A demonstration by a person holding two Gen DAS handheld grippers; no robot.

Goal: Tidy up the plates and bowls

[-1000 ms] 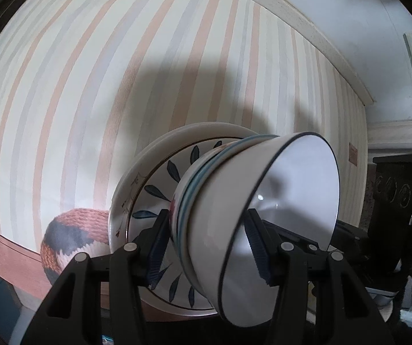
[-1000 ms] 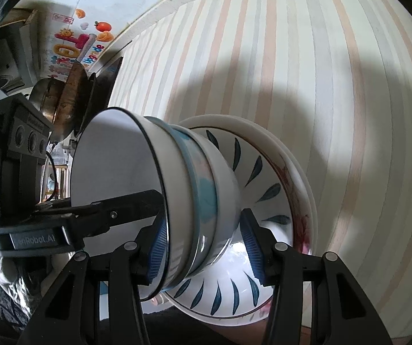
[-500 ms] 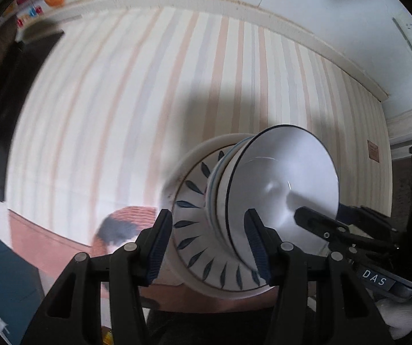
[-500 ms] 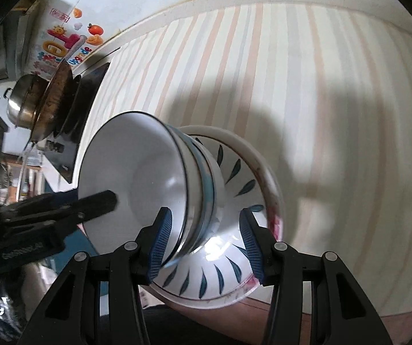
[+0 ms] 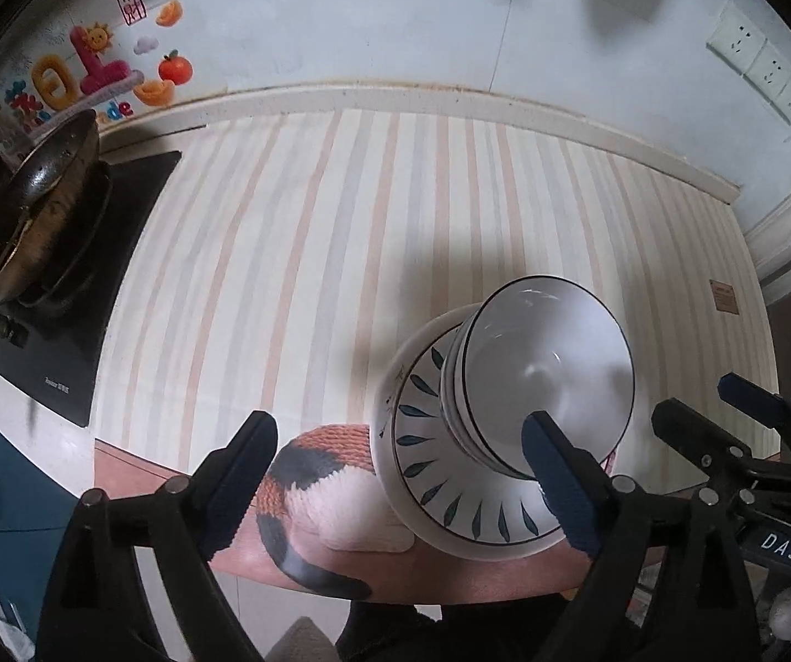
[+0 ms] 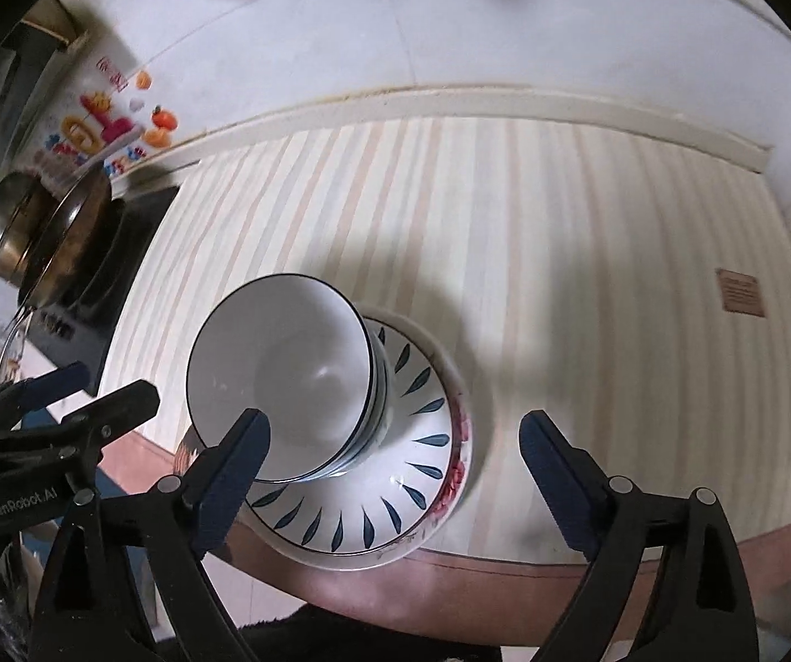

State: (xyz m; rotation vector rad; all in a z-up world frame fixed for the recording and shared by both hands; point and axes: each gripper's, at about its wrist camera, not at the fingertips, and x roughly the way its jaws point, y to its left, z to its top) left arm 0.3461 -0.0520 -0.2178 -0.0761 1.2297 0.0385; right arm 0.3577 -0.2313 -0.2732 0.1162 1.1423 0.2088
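Bowls (image 5: 547,380) sit nested, mouths upward, in one upright stack on stacked plates (image 5: 450,502), the top one leaf-patterned, near the front edge of the table (image 5: 340,254). Both the left claw (image 5: 398,482) and right claw (image 6: 393,477) are opening, spread wide, pinching nothing. The table wears a striped cloth; a cat-shaped knitted mat (image 5: 318,474) lies beside the plates. A wok (image 5: 37,209) sits on a black cooktop (image 5: 97,298) below a white wall with stickers (image 5: 92,71).

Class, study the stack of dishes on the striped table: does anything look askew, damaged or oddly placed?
Nothing looks broken or spilled. The nested bowls sit off-centre on the leaf-patterned plates, toward one side, and the whole stack stands near the table's front edge, beside a knitted mat.
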